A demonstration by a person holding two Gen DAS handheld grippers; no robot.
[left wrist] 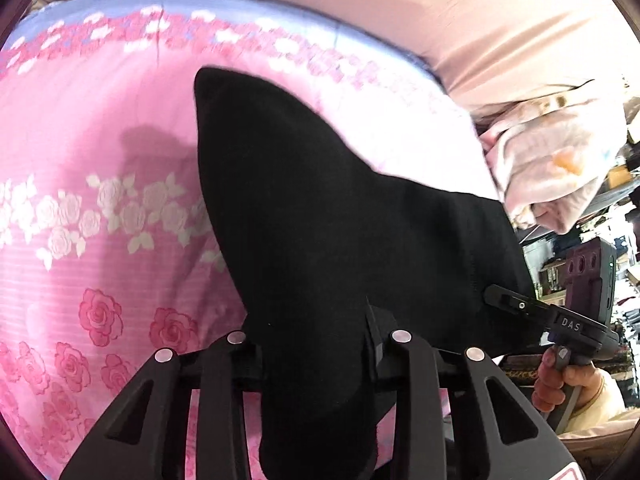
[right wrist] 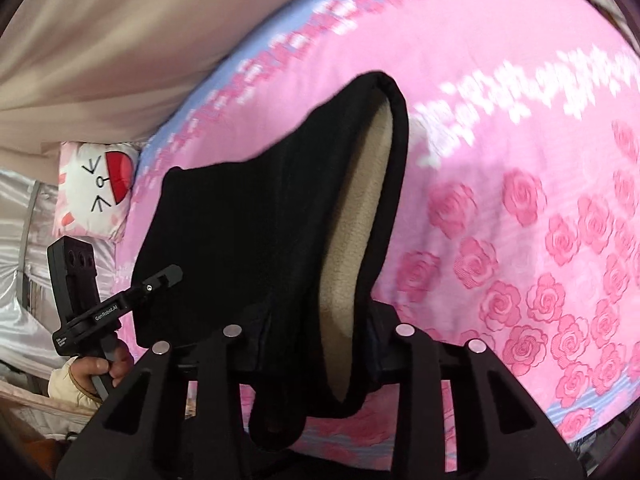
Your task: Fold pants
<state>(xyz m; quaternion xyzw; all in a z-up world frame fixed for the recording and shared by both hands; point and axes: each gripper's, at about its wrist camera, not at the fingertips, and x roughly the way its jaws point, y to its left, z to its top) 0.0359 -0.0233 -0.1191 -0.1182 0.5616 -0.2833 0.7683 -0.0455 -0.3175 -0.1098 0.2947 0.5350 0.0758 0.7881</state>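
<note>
The black pants [left wrist: 320,220] hang lifted off a pink rose-print bedsheet [left wrist: 100,152], stretched between both grippers. My left gripper [left wrist: 320,332] is shut on one edge of the cloth, and its fingertips are buried in the fabric. In the right wrist view the pants [right wrist: 248,232] show a beige fleece lining [right wrist: 360,240] inside the open edge, and my right gripper [right wrist: 316,332] is shut on that edge. The right gripper [left wrist: 504,300] bites the far corner in the left wrist view. In the right wrist view the left gripper [right wrist: 168,276] holds the opposite corner.
The bedsheet [right wrist: 520,152] spreads under the pants. A cartoon-face pillow [right wrist: 96,192] lies at the bed's left end below a beige curtain [right wrist: 100,40]. A bundled pale quilt [left wrist: 540,160] sits at the right, with room clutter [left wrist: 624,184] beyond. A person's hand [left wrist: 560,384] grips the handle.
</note>
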